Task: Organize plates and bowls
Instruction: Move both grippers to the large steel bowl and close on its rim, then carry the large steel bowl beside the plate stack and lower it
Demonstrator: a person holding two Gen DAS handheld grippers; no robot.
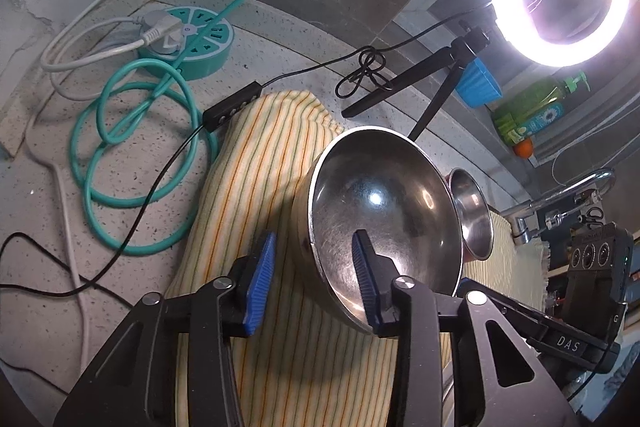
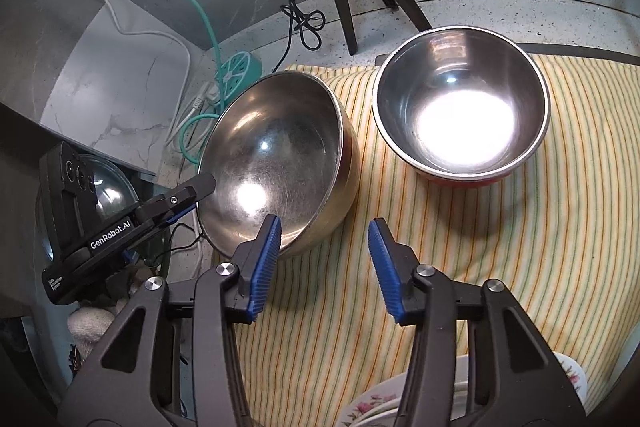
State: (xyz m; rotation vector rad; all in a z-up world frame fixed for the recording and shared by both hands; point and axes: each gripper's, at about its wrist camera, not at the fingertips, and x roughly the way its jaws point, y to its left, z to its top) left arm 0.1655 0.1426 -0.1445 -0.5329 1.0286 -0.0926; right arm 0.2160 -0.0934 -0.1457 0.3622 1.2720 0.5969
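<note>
Steel big bowl [image 1: 384, 211] sits tilted on our striped cloth [image 2: 500, 247]; left gripper [image 1: 316, 267] jaws straddle its rim without yet pinching, right gripper [image 2: 324, 263] jaws gape empty beside it, probably to steady it.

My blue finger pads [image 2: 266, 263] hover over a cloth [image 2: 500, 247] striped yellow, orange and green. One silver bowl [image 2: 280, 155] has a golden outside; the other [image 2: 460, 103], red. A white plate [image 2: 372, 413] shows pink flowers.
</note>
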